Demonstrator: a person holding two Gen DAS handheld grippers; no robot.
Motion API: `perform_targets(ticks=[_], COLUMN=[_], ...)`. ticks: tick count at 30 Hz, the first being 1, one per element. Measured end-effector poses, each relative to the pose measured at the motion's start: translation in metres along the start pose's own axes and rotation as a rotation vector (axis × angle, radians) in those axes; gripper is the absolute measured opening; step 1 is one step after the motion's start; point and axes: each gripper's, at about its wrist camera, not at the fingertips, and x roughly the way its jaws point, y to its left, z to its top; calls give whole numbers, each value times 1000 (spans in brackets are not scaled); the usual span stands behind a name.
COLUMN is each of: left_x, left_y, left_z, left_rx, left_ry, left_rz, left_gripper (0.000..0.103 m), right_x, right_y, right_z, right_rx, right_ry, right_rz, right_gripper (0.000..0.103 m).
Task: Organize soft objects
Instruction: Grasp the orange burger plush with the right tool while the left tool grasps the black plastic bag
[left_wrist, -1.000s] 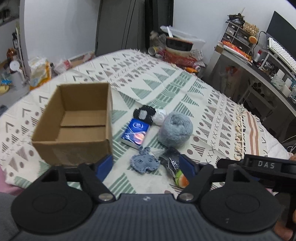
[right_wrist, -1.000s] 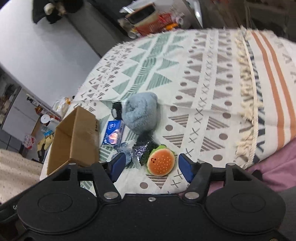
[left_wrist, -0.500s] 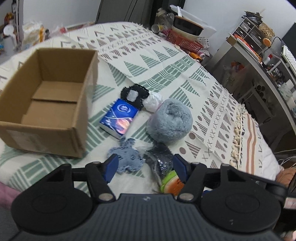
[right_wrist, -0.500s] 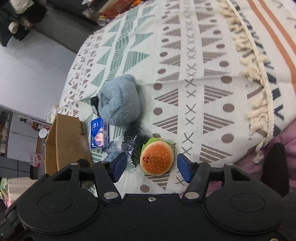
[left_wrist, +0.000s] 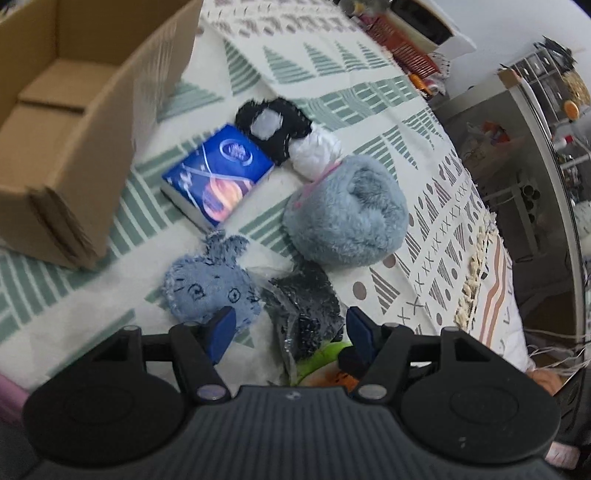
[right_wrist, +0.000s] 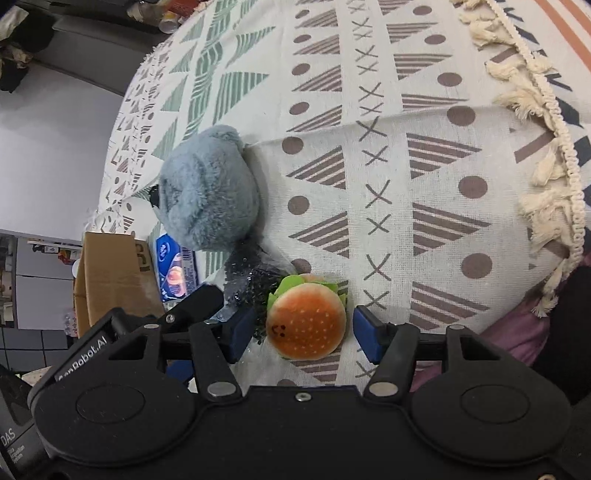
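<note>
Soft toys lie on the patterned bedspread (right_wrist: 424, 155). My right gripper (right_wrist: 303, 328) is open with a burger plush (right_wrist: 306, 321) between its fingers, apart from both. My left gripper (left_wrist: 288, 328) is open just above a black sparkly item in clear wrap (left_wrist: 306, 306), which also shows in the right wrist view (right_wrist: 251, 277). A flat blue-grey plush (left_wrist: 210, 288) lies by the left finger. A fluffy grey plush (left_wrist: 347, 210) (right_wrist: 210, 192) lies behind. A black-and-white plush (left_wrist: 273, 125) and a white bundle (left_wrist: 314, 155) lie further back. The burger's edge shows in the left wrist view (left_wrist: 325, 365).
An open empty cardboard box (left_wrist: 74, 122) stands at the left, also in the right wrist view (right_wrist: 110, 273). A blue tissue pack (left_wrist: 218, 177) lies beside it. The bedspread's tasselled edge (right_wrist: 554, 122) runs along the right. A desk with shelves (left_wrist: 535, 129) stands beyond the bed.
Both grippers have moved down and closer to the toys. The burger plush now sits between the right fingers. The left gripper has come over the black sparkly item.
</note>
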Motion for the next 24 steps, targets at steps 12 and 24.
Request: perform_targets(ticks=[12, 24], left_x=[34, -10], left_y=[4, -5], left_z=[-6, -3], left_rx=[-191, -119], left_ry=[81, -24], left_rz=[-60, -18], left_gripper=[47, 27], right_x=[10, -18], right_y=[0, 8], right_z=[0, -9], right_rx=[4, -78], right_ry=[-3, -90], right_rz=[-2, 66], right_gripper=[37, 35])
